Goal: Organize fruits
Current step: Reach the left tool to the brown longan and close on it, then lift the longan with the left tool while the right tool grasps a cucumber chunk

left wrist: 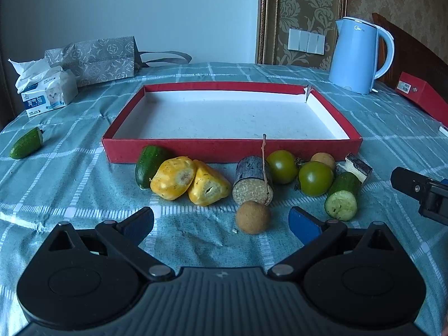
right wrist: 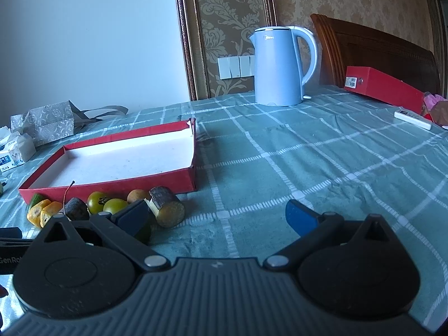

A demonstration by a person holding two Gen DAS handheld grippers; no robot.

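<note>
Through my left wrist camera, my left gripper [left wrist: 221, 221] hangs with its jaws spread wide over the checked tablecloth [left wrist: 84, 184], holding nothing. A brown round fruit [left wrist: 252, 217] lies just ahead between the fingertips. Beyond it, a row of produce sits against the near wall of the empty red tray [left wrist: 232, 148]: a cucumber piece [left wrist: 148, 165], two yellow pieces [left wrist: 190, 180], two green tomatoes [left wrist: 299, 172]. Another cucumber piece [left wrist: 26, 143] lies well apart, far left.

Through my right wrist camera, my right gripper [right wrist: 218, 218] is likewise spread and empty, the produce near its left finger [right wrist: 131, 218]. A blue kettle [right wrist: 280, 67] stands behind.
</note>
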